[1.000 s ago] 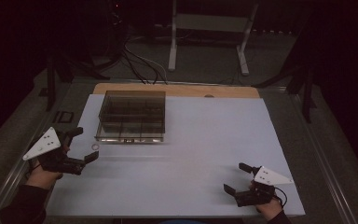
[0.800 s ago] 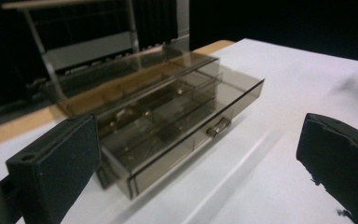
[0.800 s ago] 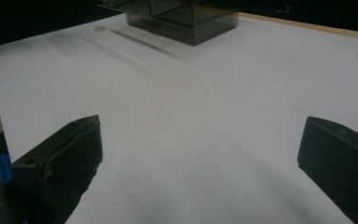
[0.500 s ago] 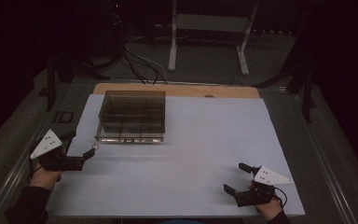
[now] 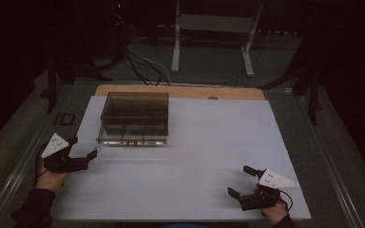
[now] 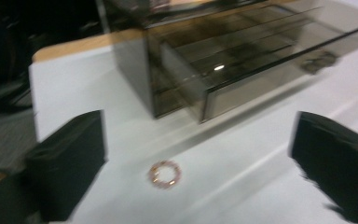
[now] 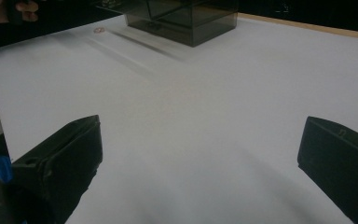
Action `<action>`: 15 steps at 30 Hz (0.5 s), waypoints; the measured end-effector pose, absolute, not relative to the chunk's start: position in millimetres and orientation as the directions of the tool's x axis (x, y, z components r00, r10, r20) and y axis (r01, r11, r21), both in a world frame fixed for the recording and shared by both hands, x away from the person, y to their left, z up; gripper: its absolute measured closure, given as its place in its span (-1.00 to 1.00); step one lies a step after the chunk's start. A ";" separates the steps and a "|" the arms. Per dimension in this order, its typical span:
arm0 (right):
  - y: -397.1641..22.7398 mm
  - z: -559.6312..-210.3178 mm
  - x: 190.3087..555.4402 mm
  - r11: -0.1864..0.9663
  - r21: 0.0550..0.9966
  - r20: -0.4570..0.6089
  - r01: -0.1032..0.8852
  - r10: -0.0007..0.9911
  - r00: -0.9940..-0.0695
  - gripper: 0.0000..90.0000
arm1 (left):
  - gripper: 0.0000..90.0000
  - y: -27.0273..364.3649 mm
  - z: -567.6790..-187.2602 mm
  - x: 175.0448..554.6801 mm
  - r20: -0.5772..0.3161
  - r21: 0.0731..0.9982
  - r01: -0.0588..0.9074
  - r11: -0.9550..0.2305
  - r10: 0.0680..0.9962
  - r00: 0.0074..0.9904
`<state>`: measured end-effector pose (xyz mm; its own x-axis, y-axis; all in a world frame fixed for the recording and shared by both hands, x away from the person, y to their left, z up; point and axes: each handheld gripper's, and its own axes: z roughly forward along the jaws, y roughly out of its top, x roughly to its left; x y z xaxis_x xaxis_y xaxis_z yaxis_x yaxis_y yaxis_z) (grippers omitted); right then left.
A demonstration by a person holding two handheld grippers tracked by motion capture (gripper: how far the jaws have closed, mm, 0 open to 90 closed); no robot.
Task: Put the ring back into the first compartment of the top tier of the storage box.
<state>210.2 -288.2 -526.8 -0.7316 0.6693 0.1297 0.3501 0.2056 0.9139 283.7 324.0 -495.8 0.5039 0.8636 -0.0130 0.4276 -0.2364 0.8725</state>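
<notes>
A small beaded ring (image 6: 165, 173) lies on the white table sheet (image 5: 195, 156), just off the front left corner of a smoky clear drawer box (image 5: 134, 118). My left gripper (image 5: 83, 147) hovers low at the table's left edge, pointing at the ring (image 5: 98, 149). Its jaws stand wide and have just been closing a little. In the left gripper view (image 6: 198, 154) the ring sits on the sheet between them, untouched. The box (image 6: 242, 60) has one drawer pulled slightly out. My right gripper (image 5: 238, 180) rests open near the front right, nothing between its jaws (image 7: 200, 140).
A wooden strip (image 5: 180, 91) borders the sheet at the back. Beyond the table are cables (image 5: 140, 61) and a stand's legs (image 5: 209, 42) on a dark floor. The right gripper view catches the box (image 7: 186, 16), the ring (image 7: 99, 30) and the other hand (image 7: 9, 9) far off.
My left gripper has sunk toward the table and drawn closer to the ring. The right gripper has stayed where it was.
</notes>
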 end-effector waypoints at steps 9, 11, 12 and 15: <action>-288.4 -526.7 210.1 0.206 0.914 0.129 0.349 0.670 -0.732 -1.00 | -0.64 324.1 -504.5 294.3 -0.002 0.835 0.495 -0.238 0.899 0.437; -288.4 -526.8 210.3 0.206 0.914 0.129 0.350 0.669 -0.732 -1.00 | -0.62 322.7 -507.1 297.3 0.011 0.818 0.517 -0.252 0.905 0.424; -288.5 -526.8 210.3 0.205 0.914 0.130 0.350 0.669 -0.731 -1.00 | -0.61 322.5 -508.2 298.5 0.008 0.813 0.524 -0.255 0.904 0.427; -288.8 -526.3 210.0 0.205 0.915 0.126 0.347 0.672 -0.729 -1.00 | -0.41 320.9 -510.6 301.2 0.015 0.802 0.538 -0.260 0.909 0.417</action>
<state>210.0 -288.8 -526.3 -0.7295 0.6723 0.1259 0.3468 0.2049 0.9153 301.2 320.9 -510.6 0.4172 0.9087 0.0146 0.5383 -0.2600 0.8016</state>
